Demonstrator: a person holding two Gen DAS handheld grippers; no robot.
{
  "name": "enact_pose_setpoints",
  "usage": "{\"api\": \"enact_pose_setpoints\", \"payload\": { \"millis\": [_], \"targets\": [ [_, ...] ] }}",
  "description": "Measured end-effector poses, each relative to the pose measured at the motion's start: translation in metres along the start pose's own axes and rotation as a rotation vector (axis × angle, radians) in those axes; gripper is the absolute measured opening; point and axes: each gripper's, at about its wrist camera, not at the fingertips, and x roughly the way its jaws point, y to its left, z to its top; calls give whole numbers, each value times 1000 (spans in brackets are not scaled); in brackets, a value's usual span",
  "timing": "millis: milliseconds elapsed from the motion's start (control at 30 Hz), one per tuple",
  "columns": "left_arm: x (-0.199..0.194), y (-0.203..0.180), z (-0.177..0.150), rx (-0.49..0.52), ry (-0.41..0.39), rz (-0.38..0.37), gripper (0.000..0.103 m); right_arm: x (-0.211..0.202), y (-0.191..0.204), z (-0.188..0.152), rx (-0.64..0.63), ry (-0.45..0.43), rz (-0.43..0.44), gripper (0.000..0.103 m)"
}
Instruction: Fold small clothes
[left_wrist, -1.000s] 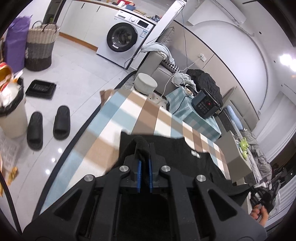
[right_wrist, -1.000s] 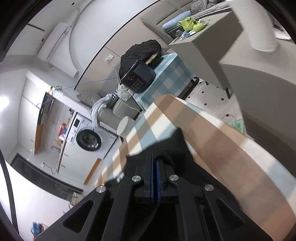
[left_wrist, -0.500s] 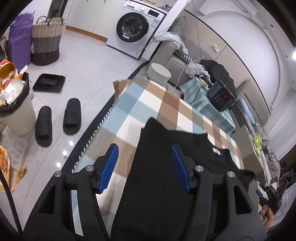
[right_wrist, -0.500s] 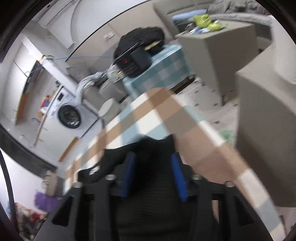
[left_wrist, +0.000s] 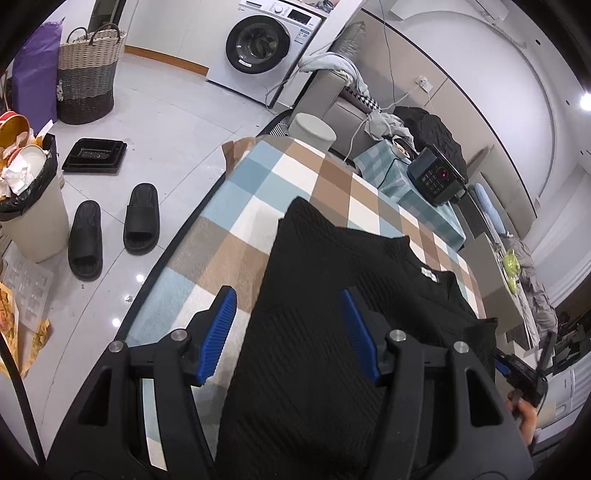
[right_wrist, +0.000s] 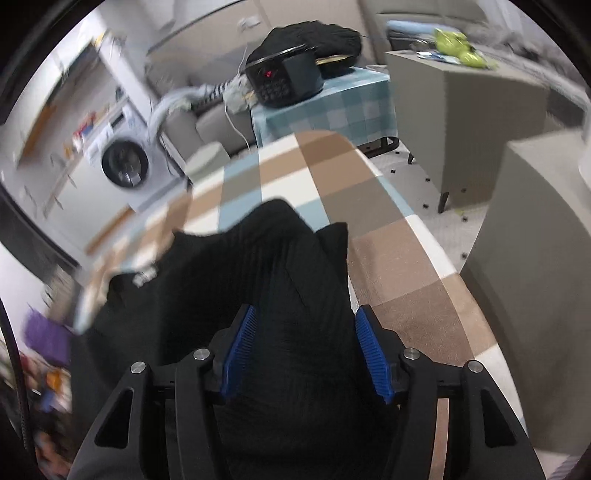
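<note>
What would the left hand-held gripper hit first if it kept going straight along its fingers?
Most likely the black knit top: the left hand-held gripper is open and pointing down at the fabric spread on the checked tablecloth. Depth is hard to judge here.

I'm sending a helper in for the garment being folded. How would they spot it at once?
Find the checked blue, brown and white cloth covering the long table. On it lies the black ribbed top, its small white neck label showing. It is the only garment on that cloth; the other dark heap sits behind the keypad box.
</note>
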Motion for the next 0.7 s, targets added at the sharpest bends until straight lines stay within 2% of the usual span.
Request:
{"api": "enact_pose_setpoints", "payload": {
  "millis": [67, 100, 133, 200, 267, 367, 500, 567, 600, 667, 700],
  "targets": [
    [0, -1, -4, 4, 6, 0, 56, 8, 7, -2, -60, 5, -78, 46],
    [0, -2, -4, 6, 8, 0, 56, 8, 8, -2, -75, 5, -87, 26],
    [0, -2, -7, 9, 9, -1, 55, 4, 8, -3, -82, -12, -73, 16],
    [0, -3, -9, 13, 9, 0, 56, -14, 4, -4, -73, -89, -30, 9],
    [0, -2, -10, 8, 9, -2, 55, -40, -6, -5, -40, -194, 85, 8],
    [0, 0, -12, -1, 13, -7, 55, -54, -27, -1, 58, -256, 125, 6],
    [3, 2, -13, -6, 20, 0, 55, -32, -55, 6, 174, -177, 18, 7],
    [5, 5, -13, -6, 28, 7, 55, -22, -64, 5, 208, -106, 13, 10],
    [6, 6, -14, -6, 31, 10, 55, -20, -65, 4, 205, -84, 55, 15],
    [8, 7, -12, -10, 37, 15, 55, -20, -62, 1, 178, -88, 83, 33],
    [9, 7, -12, -12, 38, 14, 55, -22, -59, 1, 163, -95, 85, 45]
  ]
}}
